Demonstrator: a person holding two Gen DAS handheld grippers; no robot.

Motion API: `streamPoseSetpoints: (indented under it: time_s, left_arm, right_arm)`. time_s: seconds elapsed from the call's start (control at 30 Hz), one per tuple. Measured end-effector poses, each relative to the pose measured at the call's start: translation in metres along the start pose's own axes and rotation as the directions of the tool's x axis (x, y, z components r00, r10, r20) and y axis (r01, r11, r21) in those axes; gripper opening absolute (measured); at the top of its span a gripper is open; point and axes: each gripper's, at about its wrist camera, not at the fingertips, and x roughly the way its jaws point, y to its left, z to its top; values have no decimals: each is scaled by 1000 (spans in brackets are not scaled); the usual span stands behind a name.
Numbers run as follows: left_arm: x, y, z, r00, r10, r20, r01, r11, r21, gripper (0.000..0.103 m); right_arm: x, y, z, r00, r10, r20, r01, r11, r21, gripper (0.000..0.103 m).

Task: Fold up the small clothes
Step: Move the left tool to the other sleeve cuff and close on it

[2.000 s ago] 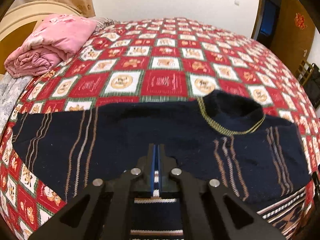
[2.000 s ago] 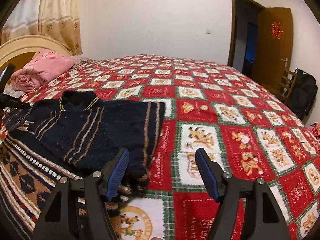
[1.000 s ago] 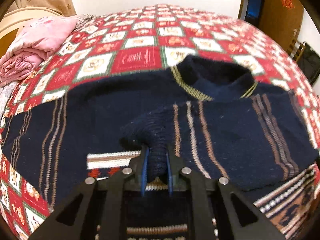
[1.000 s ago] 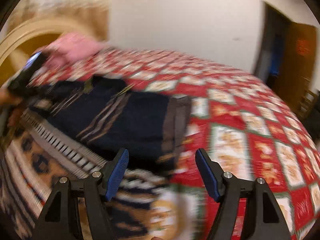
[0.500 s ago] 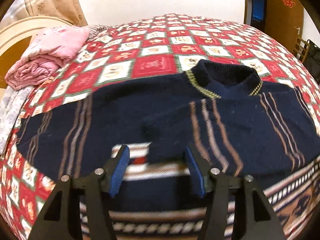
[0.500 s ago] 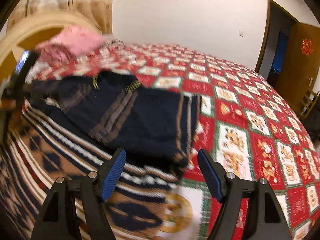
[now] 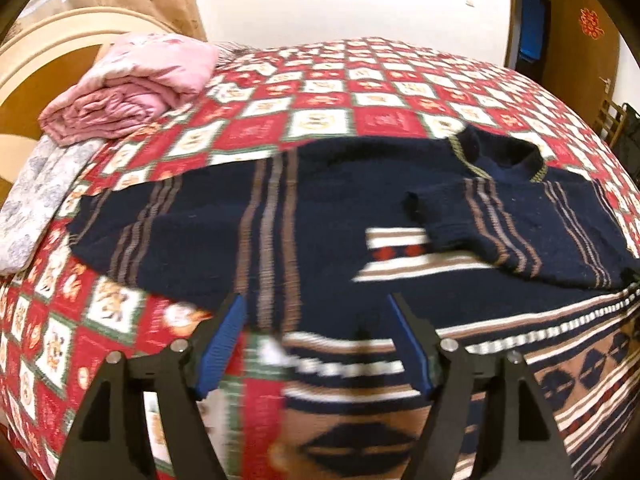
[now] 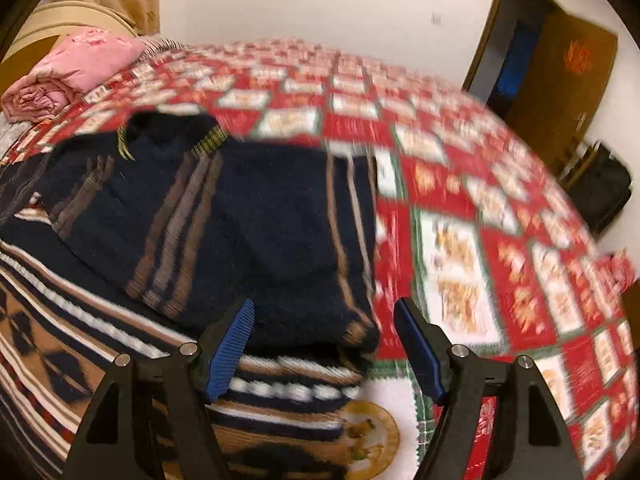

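A navy knit sweater (image 7: 320, 216) with brown stripes and a patterned lower band lies flat on the red patchwork bedspread (image 7: 360, 92). Its right sleeve (image 7: 480, 220) is folded across the chest, below the collar (image 7: 496, 156). Its left sleeve (image 7: 132, 220) stretches out to the left. My left gripper (image 7: 318, 344) is open and empty above the sweater's left side. My right gripper (image 8: 324, 344) is open and empty over the folded right edge of the sweater (image 8: 260, 224); this view is blurred.
A folded pink quilt (image 7: 128, 88) lies at the head of the bed beside a grey floral pillow (image 7: 36, 200) and the headboard (image 7: 48, 52). A wooden door (image 8: 560, 80) and a dark bag (image 8: 600, 188) stand to the right, beyond the bed.
My left gripper let go of the right sleeve, left it folded across the chest, opened, and moved left. My right gripper stayed open and swung nearer over the sweater's right edge.
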Motion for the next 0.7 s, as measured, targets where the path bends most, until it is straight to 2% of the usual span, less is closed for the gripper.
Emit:
streamPoseSetpoints:
  time_s: [0.1, 0.27, 0.4, 0.5, 0.57, 0.63, 0.7]
  left_arm:
    - [3, 19, -5, 1000, 12, -7, -12, 999, -33, 74]
    - [-4, 44, -17, 1000, -1, 1, 1, 997, -75, 74]
    - [-9, 74, -25, 1000, 31, 8, -30, 995, -97, 74]
    - [-6, 103, -29, 998, 62, -2, -62, 989, -132, 75]
    - [-4, 126, -32, 996, 88, -11, -89, 983, -159, 75]
    - [-1, 147, -35, 993, 113, -21, -115, 976, -184, 75]
    - [3, 166, -38, 992, 125, -32, -129, 968, -214, 75]
  right_arm:
    - [-17, 37, 21, 991, 128, 46, -127, 992, -19, 73]
    - [-8, 126, 54, 965, 255, 58, -250, 964, -86, 73]
    - [5, 186, 71, 968, 240, 76, -228, 964, -139, 73]
    - [28, 209, 82, 974, 216, 64, -209, 973, -93, 73]
    - [43, 219, 80, 973, 230, 7, -229, 970, -84, 59]
    - [51, 231, 65, 965, 254, -57, -259, 959, -114, 54]
    - [41, 239, 55, 976, 217, 2, -214, 961, -175, 52]
